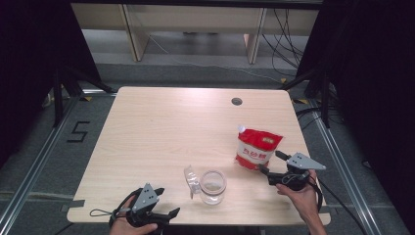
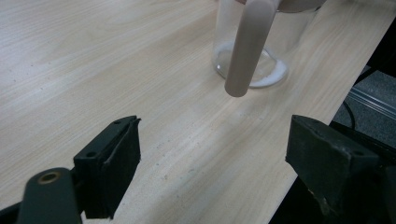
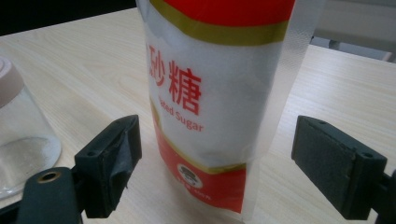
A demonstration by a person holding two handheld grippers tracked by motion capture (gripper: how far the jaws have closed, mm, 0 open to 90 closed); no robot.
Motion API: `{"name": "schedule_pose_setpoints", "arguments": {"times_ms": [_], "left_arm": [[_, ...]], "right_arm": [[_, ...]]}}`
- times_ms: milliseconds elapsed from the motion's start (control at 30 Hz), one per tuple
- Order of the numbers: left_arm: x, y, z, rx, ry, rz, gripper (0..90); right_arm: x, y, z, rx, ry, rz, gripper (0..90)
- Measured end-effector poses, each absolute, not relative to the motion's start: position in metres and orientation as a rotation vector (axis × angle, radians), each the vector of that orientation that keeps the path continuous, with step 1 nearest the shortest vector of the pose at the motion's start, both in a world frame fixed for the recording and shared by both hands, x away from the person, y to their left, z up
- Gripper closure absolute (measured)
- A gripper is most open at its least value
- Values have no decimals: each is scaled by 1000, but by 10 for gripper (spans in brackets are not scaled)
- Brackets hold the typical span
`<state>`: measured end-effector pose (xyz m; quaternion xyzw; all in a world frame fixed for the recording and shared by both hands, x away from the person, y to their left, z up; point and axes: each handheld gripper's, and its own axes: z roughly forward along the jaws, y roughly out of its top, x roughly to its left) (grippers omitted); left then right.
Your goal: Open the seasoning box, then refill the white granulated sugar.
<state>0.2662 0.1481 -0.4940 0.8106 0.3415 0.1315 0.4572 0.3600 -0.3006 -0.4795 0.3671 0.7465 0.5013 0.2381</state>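
You are holding the right tool (image 1: 268,164) low over the surface (image 1: 161,127), near its right edge and toward the near side, with your right hand (image 1: 302,192) gripping it from behind and your forearm coming in from the near edge. Its jaws are standing wide apart, pointing at the sugar bag (image 1: 257,147), which is standing upright just beyond them; in the right gripper view the bag (image 3: 219,93) is sitting between the two jaws, and you cannot tell whether either is touching it. The glass jar (image 1: 213,186) is resting near the near edge, left of the bag, with its flip lid (image 1: 191,181) hanging open on its left side. Your left hand (image 1: 132,226) is keeping the left tool (image 1: 169,208) at the near edge, jaws spread apart, aimed toward the jar (image 2: 252,51).
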Motion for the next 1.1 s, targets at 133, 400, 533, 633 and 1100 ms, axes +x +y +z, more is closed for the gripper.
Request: {"name": "schedule_pose_setpoints", "arguments": {"times_ms": [133, 400, 533, 633, 1100], "left_arm": [[267, 148, -494, 2000, 840, 331, 173], [266, 148, -494, 2002, 840, 325, 174], [265, 149, -493, 2008, 843, 326, 174], [266, 148, -494, 1998, 844, 328, 174], [266, 149, -495, 2031, 829, 349, 174]], "right_arm": [[361, -299, -480, 1030, 2041, 1378, 167], [368, -296, -481, 988, 2039, 1378, 170], [370, -295, -482, 999, 2048, 1391, 170], [370, -293, -482, 1002, 2035, 1396, 169], [378, -289, -486, 982, 2049, 1384, 176]]}}
